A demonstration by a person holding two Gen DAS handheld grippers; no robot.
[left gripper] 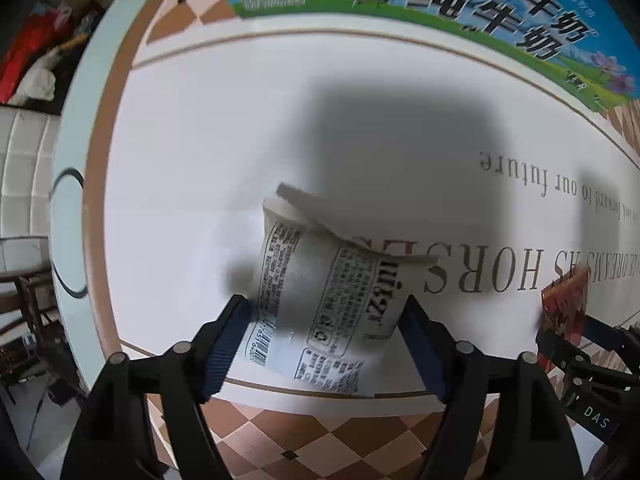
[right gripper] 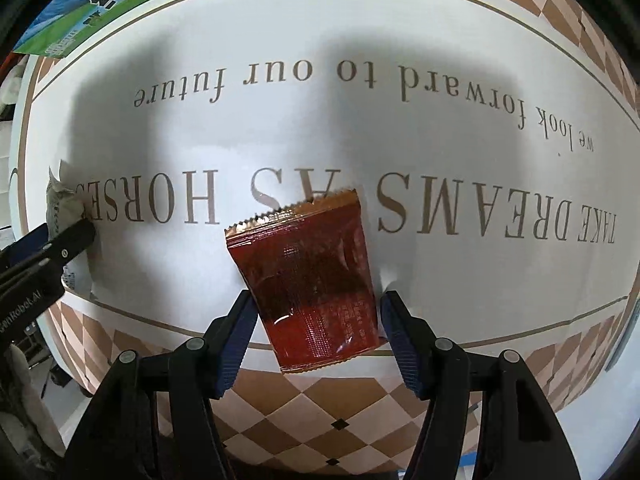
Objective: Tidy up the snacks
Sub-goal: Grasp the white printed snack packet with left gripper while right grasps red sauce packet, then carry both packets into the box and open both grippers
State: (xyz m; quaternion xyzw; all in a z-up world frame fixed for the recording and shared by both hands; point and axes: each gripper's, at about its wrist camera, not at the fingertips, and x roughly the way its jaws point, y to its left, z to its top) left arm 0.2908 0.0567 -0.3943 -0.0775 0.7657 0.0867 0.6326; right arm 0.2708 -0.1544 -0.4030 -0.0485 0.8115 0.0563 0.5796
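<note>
Left wrist view, milk carton (left gripper: 460, 4) on table (left gripper: 200, 140), contents unseen

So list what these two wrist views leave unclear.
- Left wrist view: white packet, fine print too small to read; near end behind the fingers.
- Right wrist view: red packet, back print too small.
- Both views: milk carton cut off by the top edge.

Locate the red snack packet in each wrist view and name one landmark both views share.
Left wrist view: the red snack packet shows at the far right edge, partly hidden by the right gripper.
Right wrist view: the same packet lies at lower centre on the white tablecloth, between the right gripper's fingers.
Shared landmark: the printed word HORSE.
</note>
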